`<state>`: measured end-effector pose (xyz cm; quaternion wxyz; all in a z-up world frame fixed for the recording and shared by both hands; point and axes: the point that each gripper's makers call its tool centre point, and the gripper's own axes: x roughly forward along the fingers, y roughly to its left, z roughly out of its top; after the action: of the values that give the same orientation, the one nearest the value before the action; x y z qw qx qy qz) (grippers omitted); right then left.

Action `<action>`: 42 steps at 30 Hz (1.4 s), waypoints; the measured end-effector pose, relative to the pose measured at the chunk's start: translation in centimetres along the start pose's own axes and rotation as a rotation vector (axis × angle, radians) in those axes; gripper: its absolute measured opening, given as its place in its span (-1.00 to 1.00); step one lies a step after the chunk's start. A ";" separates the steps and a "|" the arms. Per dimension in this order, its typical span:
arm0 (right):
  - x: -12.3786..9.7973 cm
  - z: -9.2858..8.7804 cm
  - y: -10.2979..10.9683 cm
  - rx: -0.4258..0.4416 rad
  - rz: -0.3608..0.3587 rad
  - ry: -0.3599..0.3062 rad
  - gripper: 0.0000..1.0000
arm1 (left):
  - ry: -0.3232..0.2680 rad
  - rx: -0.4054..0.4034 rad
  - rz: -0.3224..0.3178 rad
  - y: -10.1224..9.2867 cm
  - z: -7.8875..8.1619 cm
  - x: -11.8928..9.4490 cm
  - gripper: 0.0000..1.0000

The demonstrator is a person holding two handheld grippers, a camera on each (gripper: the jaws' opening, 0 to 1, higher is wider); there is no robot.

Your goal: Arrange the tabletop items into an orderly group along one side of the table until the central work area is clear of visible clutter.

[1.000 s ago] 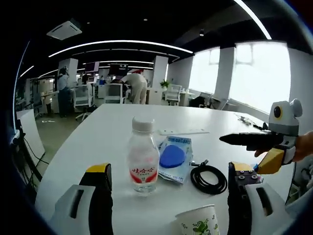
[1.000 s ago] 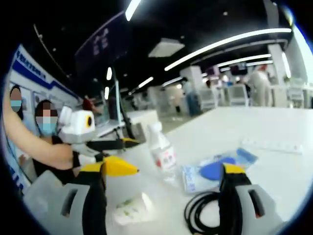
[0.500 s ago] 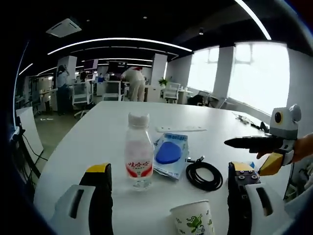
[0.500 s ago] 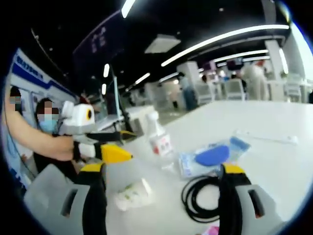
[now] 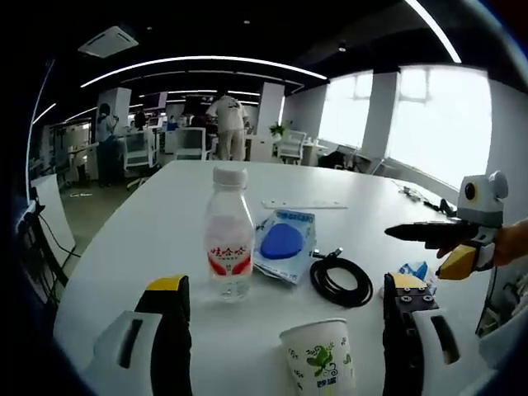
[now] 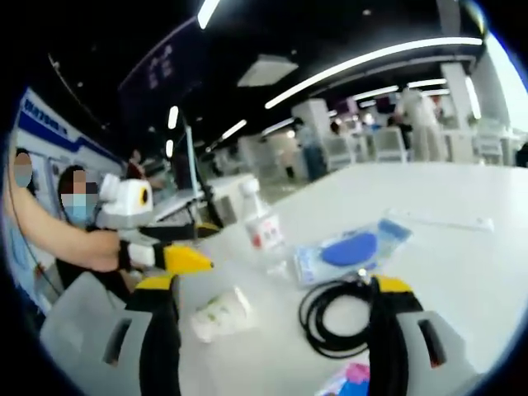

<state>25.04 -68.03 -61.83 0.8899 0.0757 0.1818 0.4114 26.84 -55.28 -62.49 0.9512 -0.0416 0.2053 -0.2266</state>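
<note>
One bottle (image 5: 228, 233), one paper cup (image 5: 320, 357), one coiled cable (image 5: 341, 280), one blue packet (image 5: 283, 242); both grippers agape, empty-jawed

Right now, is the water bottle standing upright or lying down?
Upright. The water bottle stands on its base on the white table, with its white cap on top.

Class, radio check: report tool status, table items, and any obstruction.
Left tool open, empty; right tool open, empty. Bottle, blue packet, coiled cable, paper cup clustered mid-table. Nothing blocking.
</note>
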 end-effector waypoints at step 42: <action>2.0 2.3 -8.8 0.077 -0.061 0.050 0.65 | 0.110 -0.822 0.098 -3.6 -0.1 4.8 0.10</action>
<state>33.27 -72.20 -62.72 0.8937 0.0939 0.2219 0.3784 29.25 -60.69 -63.72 0.8527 -0.3957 0.3310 -0.0822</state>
